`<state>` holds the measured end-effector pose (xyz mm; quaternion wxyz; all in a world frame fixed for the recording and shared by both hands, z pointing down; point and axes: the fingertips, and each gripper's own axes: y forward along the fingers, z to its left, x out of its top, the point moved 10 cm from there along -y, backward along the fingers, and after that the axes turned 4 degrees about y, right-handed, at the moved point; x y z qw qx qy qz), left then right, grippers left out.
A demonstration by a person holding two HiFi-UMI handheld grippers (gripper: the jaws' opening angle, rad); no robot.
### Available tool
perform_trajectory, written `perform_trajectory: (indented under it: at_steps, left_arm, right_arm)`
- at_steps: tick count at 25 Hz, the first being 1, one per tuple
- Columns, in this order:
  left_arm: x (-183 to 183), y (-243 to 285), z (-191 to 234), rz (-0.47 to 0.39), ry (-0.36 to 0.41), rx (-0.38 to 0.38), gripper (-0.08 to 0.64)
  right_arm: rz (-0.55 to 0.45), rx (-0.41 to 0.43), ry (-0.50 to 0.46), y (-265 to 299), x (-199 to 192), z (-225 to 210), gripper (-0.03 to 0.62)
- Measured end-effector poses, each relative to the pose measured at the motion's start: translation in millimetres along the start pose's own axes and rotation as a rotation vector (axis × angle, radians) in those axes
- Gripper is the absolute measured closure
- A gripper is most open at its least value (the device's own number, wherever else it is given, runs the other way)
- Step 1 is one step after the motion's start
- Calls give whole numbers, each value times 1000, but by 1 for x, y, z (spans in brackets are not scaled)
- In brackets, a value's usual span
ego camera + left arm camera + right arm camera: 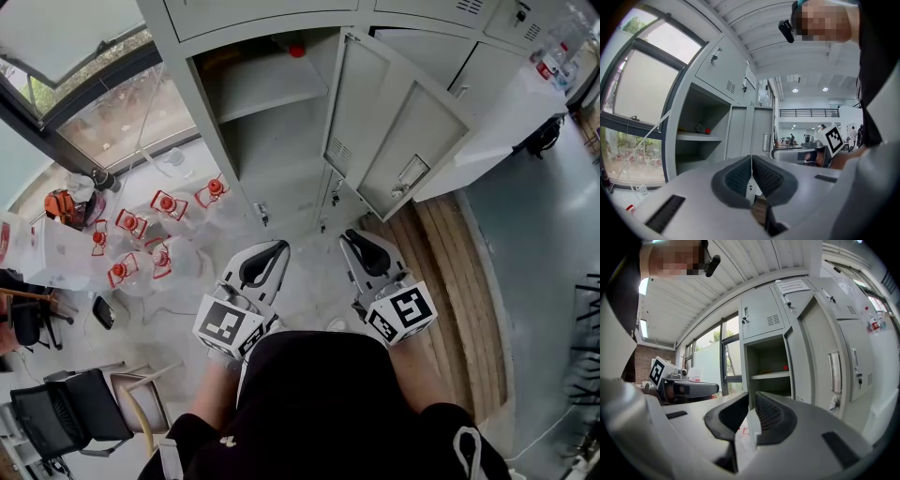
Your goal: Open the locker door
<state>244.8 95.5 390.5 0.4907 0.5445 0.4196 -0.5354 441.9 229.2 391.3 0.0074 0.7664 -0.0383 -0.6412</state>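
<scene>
Since the locker door (pixel 394 141) ahead already stands open, the left gripper (pixel 272 247) and right gripper (pixel 354 236) wait level, jaws closed on nothing.

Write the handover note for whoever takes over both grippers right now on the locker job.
Left gripper: jaws together, empty, held level in front of the lockers, touching nothing.
Right gripper: jaws together, empty, beside the left one, clear of the door.
Locker door: swung wide open to the right, its handle facing out.
Compartment: open, with a small red thing on the shelf.
Done: the door is open.
Left: apparently nothing; it looks enough to keep the grippers clear.
</scene>
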Motion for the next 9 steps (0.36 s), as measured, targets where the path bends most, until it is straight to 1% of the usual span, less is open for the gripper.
perform_trajectory:
  at_steps: [9]
  left_arm:
    - [-4, 3, -6, 16, -5, 0, 535]
  right_arm:
    - [14, -5, 16, -6, -7, -4, 532]
